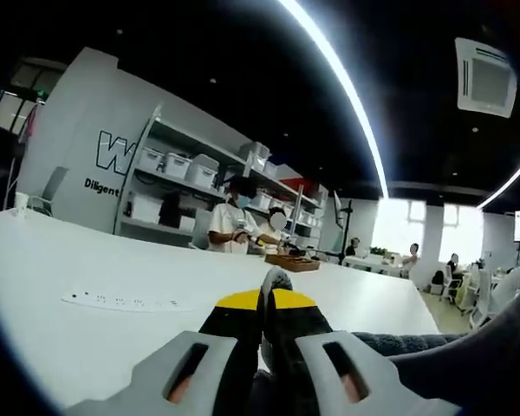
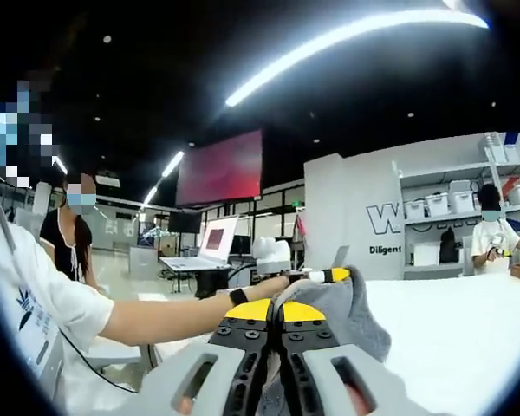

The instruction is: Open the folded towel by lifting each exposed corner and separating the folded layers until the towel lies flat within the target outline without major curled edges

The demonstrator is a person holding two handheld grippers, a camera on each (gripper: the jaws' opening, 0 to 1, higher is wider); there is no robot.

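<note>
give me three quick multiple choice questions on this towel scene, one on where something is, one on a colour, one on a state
1. Where does the clear ruler lie?
A. on the white table
B. on the shelf
C. on the towel

2. What colour is the towel?
A. red
B. grey
C. green

3. How is the right gripper?
A. wide open
B. shut on the towel
C. shut on a box

Answers:
1 A: in the left gripper view the ruler lies flat on the white table.
2 B: the towel is grey.
3 B: the right gripper has its jaws closed with towel cloth pinched between them; the left gripper likewise pinches cloth.
</note>
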